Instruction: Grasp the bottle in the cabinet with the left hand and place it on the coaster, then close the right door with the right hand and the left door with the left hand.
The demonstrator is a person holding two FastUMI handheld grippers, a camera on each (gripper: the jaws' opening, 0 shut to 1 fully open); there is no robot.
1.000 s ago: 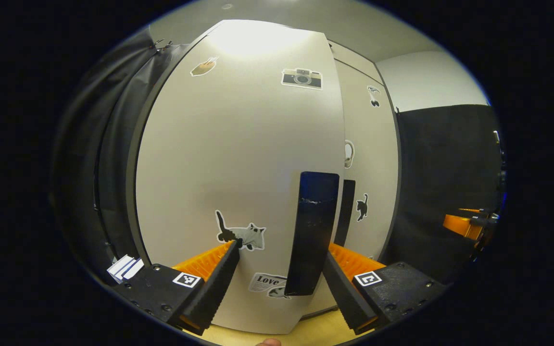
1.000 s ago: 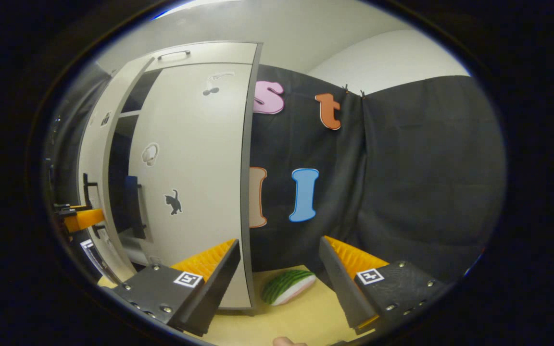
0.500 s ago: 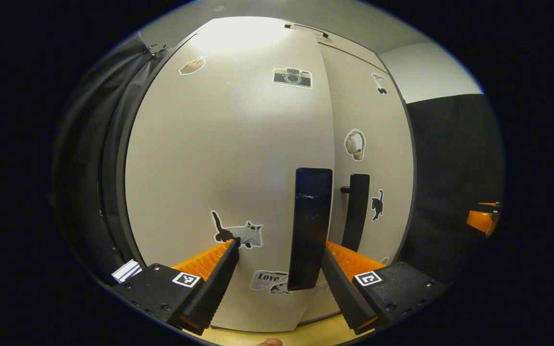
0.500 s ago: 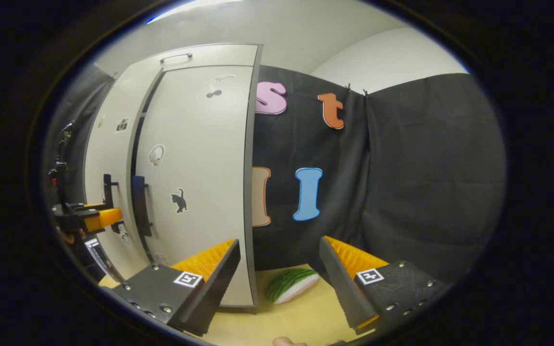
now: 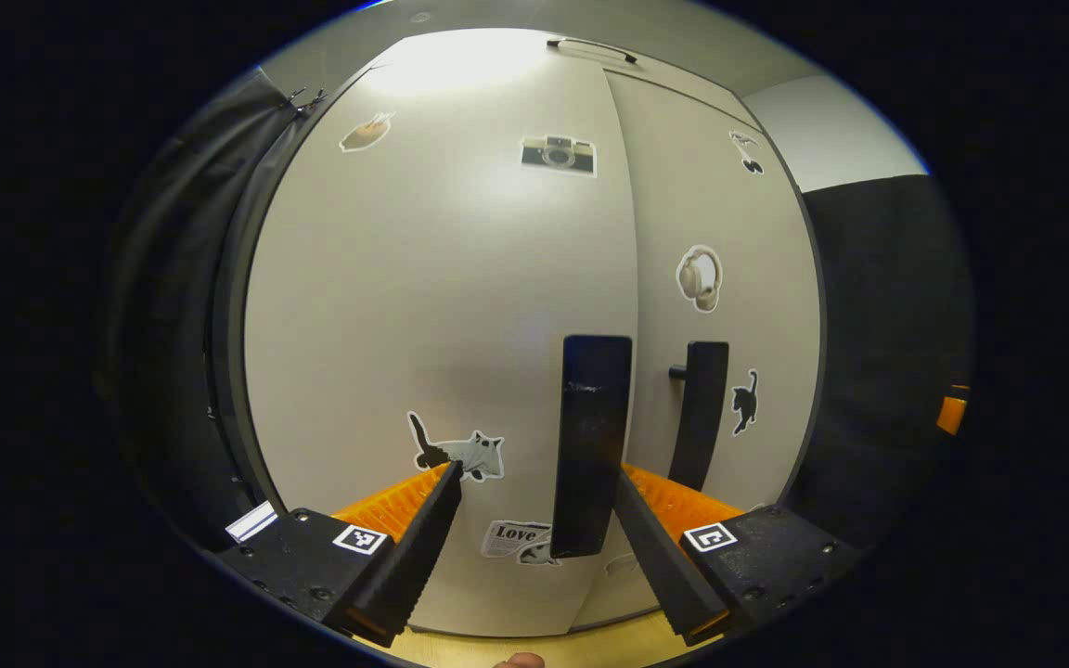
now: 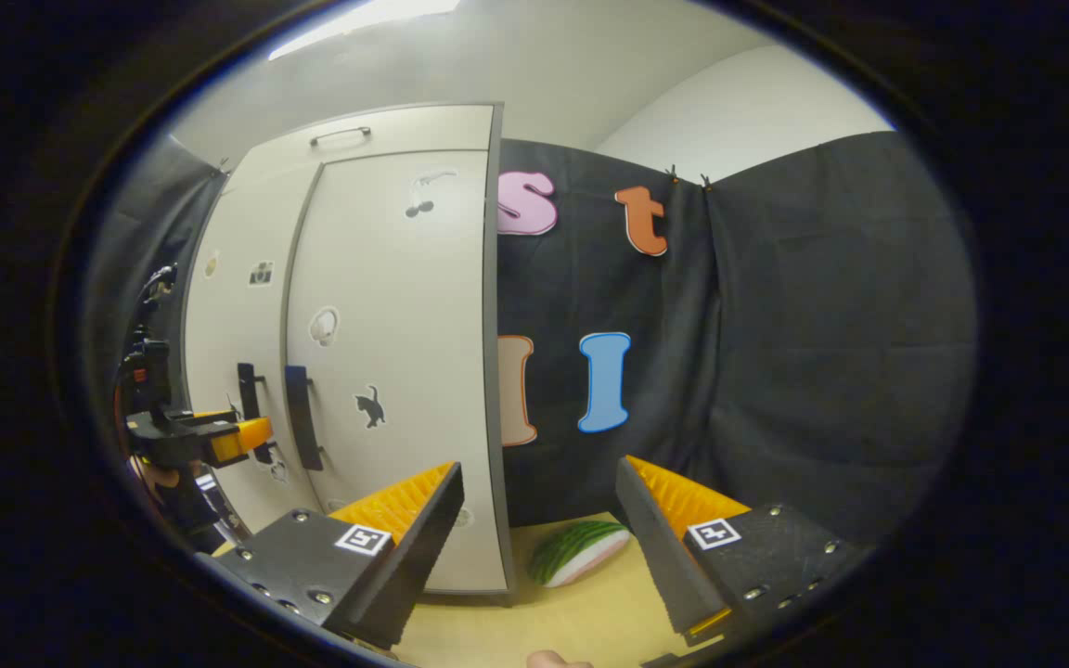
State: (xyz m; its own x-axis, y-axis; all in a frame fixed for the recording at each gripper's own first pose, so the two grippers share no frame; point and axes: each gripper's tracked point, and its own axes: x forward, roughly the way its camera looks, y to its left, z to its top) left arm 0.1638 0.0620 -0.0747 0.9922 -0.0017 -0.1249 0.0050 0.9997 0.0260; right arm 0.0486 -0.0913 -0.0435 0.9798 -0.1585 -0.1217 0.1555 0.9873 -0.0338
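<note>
The pale cabinet (image 5: 460, 278) stands with both doors flush against each other. The left door (image 5: 442, 306) carries cat, camera and "Love" stickers. Its black handle (image 5: 590, 436) rises between the fingers of my left gripper (image 5: 534, 482), which is open, and the handle sits close to the right finger. The right door (image 5: 729, 306) has its own black handle (image 5: 700, 413). In the right gripper view, the left gripper (image 6: 251, 434) is at the two handles (image 6: 298, 417). My right gripper (image 6: 539, 478) is open and empty, off the cabinet's right corner.
A watermelon-slice toy (image 6: 581, 552) lies on the wooden tabletop (image 6: 590, 612) beside the cabinet's right side. White cards (image 5: 251, 521) lie low on the left of the cabinet. Black cloth walls close in both sides.
The left door has swung the last way in with my left gripper following it, and the dark gap between the doors has closed. My right gripper has drawn slightly back.
</note>
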